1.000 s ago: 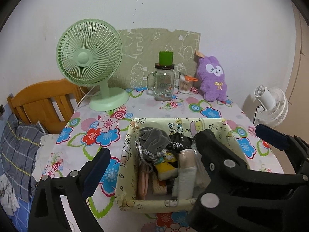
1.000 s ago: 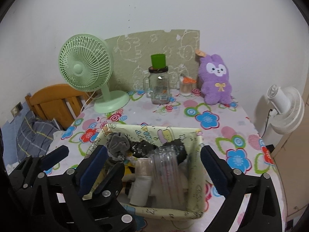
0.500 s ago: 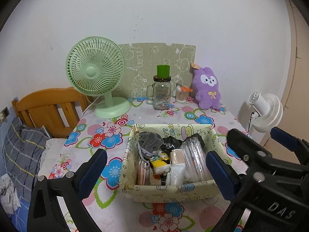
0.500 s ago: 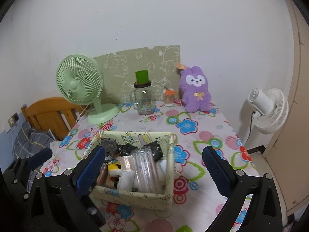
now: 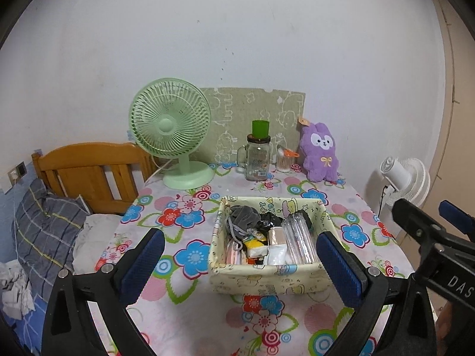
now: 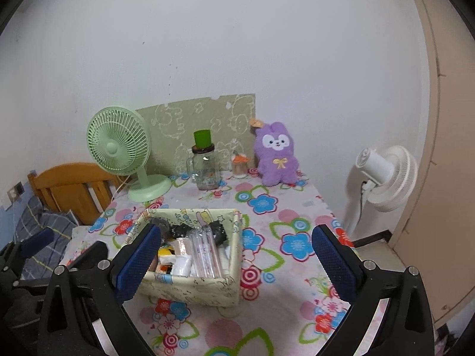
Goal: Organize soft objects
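Both grippers hang back from the table (image 5: 184, 311) with nothing in them, so the step in hand looks like a pause between moves: either the packing of the basket (image 5: 267, 279) is done, or another soft thing is about to be picked. The left gripper (image 5: 237, 262) has its 2 blue-padded fingers (image 5: 142, 262) spread as wide as they go, having just finished opening, with only the basket and tablecloth seen between them. The right gripper (image 6: 236, 259) is likewise wide open and empty; in the left view it juts in at the lower right edge. The basket, a pale yellow fabric box with cartoon prints, sits near the middle of the flowered tablecloth, in front of both grippers. It is packed: a grey drawstring pouch (image 5: 242, 218) lies at its far left corner, a crumpled black item (image 5: 268, 219) beside that, then white and pinkish rolled pieces (image 5: 277, 247) and a clear tube (image 5: 298, 237) lying lengthwise. The 1 soft thing still outside is the purple plush rabbit (image 5: 320, 154), upright against the wall at the far right of the table, just beside a small jar of cotton swabs (image 5: 284, 160). If it belongs with the rest, the next move calls for a long reach past the basket and the glass mug (image 5: 257, 160), then a gentle squeeze on its body.
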The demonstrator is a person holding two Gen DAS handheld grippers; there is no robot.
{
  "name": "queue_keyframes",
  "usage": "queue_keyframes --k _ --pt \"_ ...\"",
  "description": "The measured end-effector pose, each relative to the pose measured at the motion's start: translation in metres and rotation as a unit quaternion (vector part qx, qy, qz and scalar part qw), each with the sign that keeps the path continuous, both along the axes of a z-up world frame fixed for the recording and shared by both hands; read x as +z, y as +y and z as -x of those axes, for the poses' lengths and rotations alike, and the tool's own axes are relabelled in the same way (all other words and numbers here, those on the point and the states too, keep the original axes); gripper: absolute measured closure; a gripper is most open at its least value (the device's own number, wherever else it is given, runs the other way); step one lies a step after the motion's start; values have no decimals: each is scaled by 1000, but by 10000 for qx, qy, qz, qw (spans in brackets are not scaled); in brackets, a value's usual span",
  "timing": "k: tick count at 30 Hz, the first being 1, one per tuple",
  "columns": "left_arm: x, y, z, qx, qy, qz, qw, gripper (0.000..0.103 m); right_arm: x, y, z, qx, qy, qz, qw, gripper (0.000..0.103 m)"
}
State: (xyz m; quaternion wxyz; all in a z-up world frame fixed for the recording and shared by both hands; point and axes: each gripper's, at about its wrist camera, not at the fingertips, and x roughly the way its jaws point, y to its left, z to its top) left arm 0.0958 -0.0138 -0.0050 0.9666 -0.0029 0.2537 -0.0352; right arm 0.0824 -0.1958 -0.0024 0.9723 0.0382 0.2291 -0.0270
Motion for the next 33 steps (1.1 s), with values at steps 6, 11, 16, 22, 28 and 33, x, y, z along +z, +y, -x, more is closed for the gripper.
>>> queue_keyframes --k 6,11,16,22,28,33 --pt "12 7 27 41 -212 26 9998 0 8 -1 30 -69 -167 93 9998 1" --pt "12 11 45 21 -235 61 9997 0 12 -1 53 -137 -230 8 9996 1" --pt "12 15 61 -17 -264 66 9996 0 13 2 71 -152 -288 -18 9995 1" --pt "12 14 74 -53 -291 66 9995 0 12 5 80 -102 -286 32 9995 1" --pt "14 16 78 -1 -333 130 9994 0 15 5 82 -57 -326 21 9995 1" --pt "15 16 78 19 -359 129 9993 0 16 4 83 -37 -353 10 9994 1"
